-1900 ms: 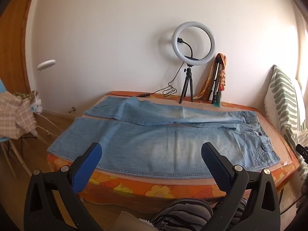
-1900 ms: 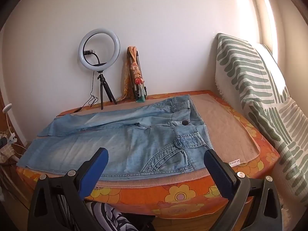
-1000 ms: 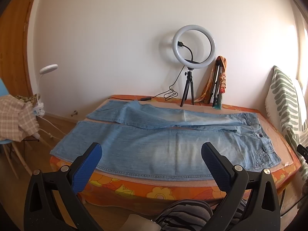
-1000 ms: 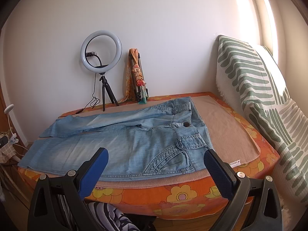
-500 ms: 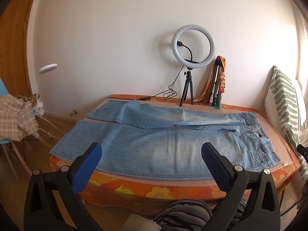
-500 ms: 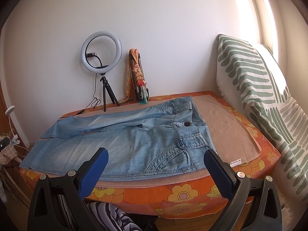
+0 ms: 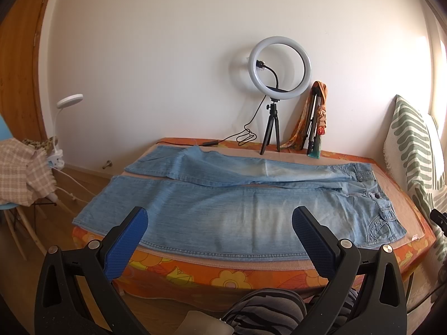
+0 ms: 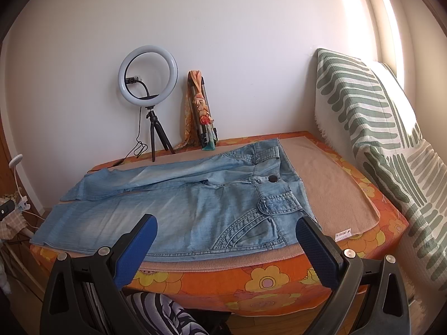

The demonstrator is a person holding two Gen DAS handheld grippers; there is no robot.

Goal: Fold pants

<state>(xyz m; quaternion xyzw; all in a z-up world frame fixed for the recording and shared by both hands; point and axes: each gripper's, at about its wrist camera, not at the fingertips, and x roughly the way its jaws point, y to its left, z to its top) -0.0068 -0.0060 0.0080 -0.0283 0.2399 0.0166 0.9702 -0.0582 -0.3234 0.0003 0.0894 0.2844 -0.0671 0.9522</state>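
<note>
The orange flower-print bed [image 7: 223, 275] carries a beige blanket [image 8: 329, 184], with light blue denim pants [image 7: 237, 209] spread flat on it, waistband toward 3 o'clock. A white ring light on a black tripod [image 7: 275, 95] stands at 12 o'clock. The left gripper [image 7: 220, 231] and right gripper [image 8: 225, 241] hover before the bed, jaws wide apart, holding nothing.

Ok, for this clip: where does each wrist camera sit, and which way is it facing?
Left wrist: on the open left gripper before the bed's near edge, facing the legs of the jeans and the wall; its blue pads show.
Right wrist: on the open right gripper, facing the jeans' waist and the striped cushion; own fingers show.
Shared: jeans, ring light, folded tripod.
</note>
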